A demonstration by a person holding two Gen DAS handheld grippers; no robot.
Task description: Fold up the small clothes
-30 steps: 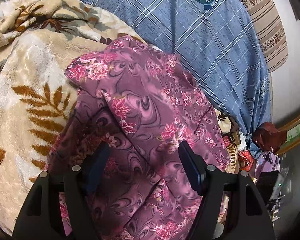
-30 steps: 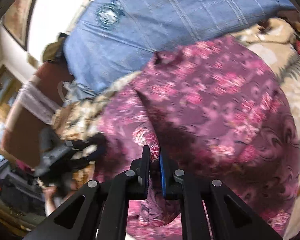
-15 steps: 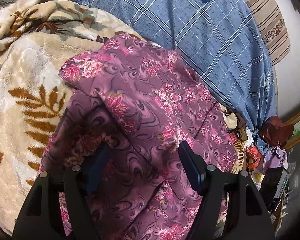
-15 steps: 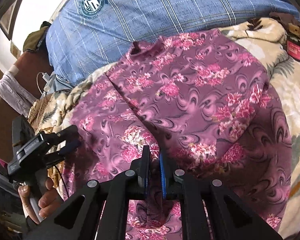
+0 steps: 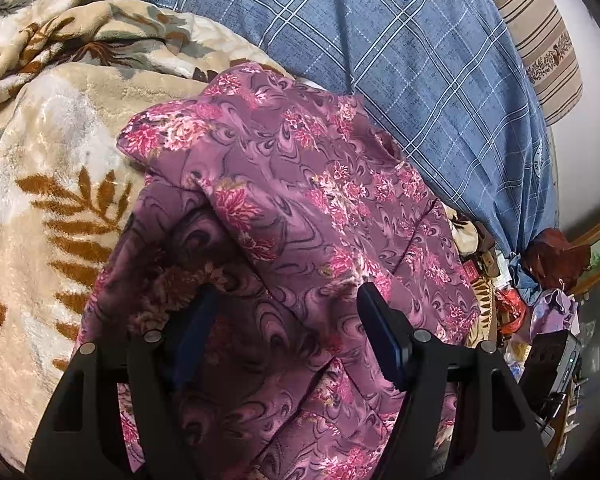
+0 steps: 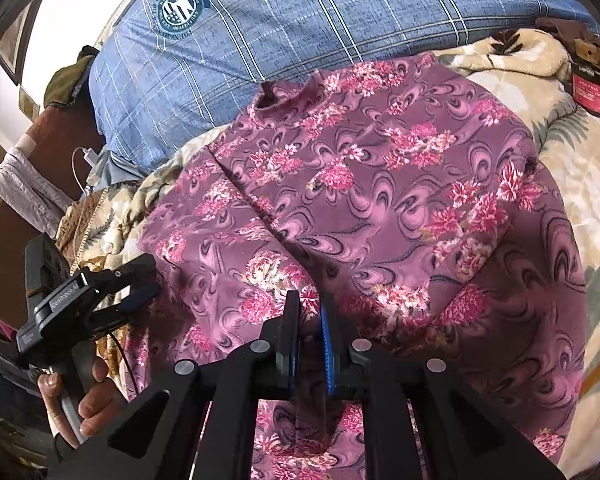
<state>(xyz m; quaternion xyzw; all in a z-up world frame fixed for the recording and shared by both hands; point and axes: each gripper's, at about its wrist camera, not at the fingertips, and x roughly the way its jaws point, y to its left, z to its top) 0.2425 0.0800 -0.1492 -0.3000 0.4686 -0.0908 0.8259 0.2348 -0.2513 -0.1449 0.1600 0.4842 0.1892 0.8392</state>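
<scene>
You have one beige fleece blanket (image 5: pixel 40 152) with brown leaf prints spread over the bed, and it carries everything else. One blue plaid pillow (image 5: pixel 420 64) with a round crest lies along the blanket's far edge, and one striped pillow (image 5: pixel 540 36) sits behind it against the wall.

There is one garment (image 5: pixel 300 208) to fold: a mauve cloth printed with pink flower clusters and dark swirls. It lies in the middle of the blanket, its far edge touching the blue pillow. One layer is turned over another, so a long diagonal fold edge runs across it, and the lower layer under that fold sits in shadow. Its surface is rumpled, with a small notch at the far edge.

You hold two tools. Your right tool (image 6: pixel 310 320) has its two fingers nearly pressed together, pinching a ridge of the garment at its near edge; the cloth passes down between the blue pads. Your left tool (image 5: pixel 284 320) has its two fingers spread wide above the garment's near part, with nothing gripped; in the right wrist view it is at the garment's left edge with your hand (image 6: pixel 72 396) round its handle.

One red tag (image 6: pixel 588 92) lies near the blanket's far right corner.
</scene>
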